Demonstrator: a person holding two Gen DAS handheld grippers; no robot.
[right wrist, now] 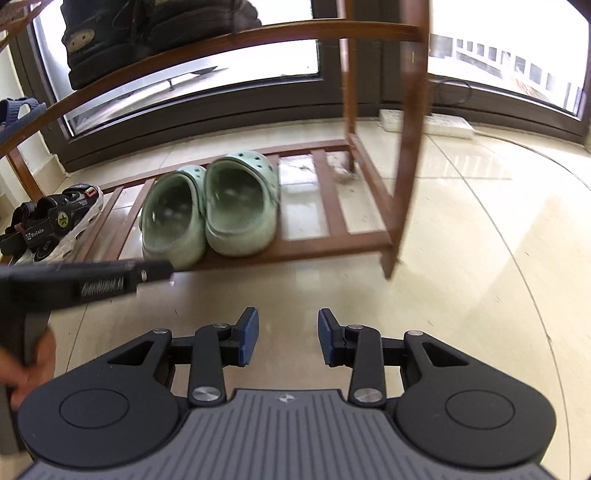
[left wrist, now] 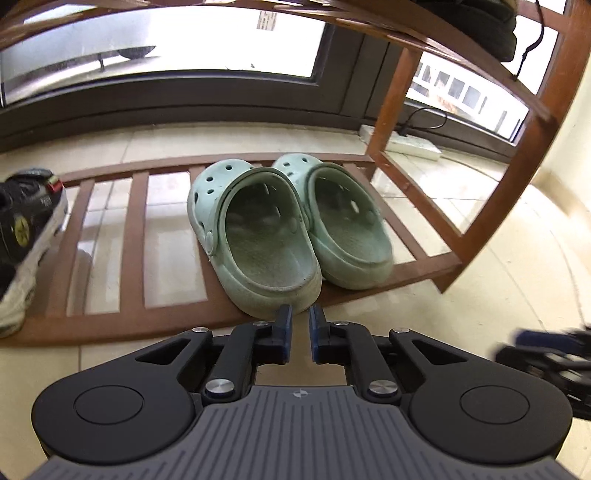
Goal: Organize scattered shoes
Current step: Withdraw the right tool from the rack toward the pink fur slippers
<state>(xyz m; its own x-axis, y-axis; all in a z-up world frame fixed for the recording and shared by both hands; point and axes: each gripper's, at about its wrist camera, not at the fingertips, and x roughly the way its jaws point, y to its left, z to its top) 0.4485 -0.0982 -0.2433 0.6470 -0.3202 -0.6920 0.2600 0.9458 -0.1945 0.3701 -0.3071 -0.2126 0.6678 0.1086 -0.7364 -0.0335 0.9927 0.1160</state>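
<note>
Two pale green clogs stand side by side, heels toward me, on the bottom slatted shelf (left wrist: 110,325) of a brown wooden shoe rack. The left clog (left wrist: 255,236) and right clog (left wrist: 343,218) also show in the right wrist view as left clog (right wrist: 173,218) and right clog (right wrist: 242,205). My left gripper (left wrist: 301,314) sits just behind the left clog's heel, jaws a narrow gap apart, holding nothing. My right gripper (right wrist: 288,325) is open and empty over the floor in front of the rack.
Black-and-white sandals (right wrist: 55,225) sit at the shelf's left end. Dark shoes (right wrist: 147,33) rest on the upper shelf, with a blue sandal (right wrist: 18,114) at far left. A white power strip (right wrist: 428,122) lies by the glass door. The rack's front leg (right wrist: 402,177) stands on the right.
</note>
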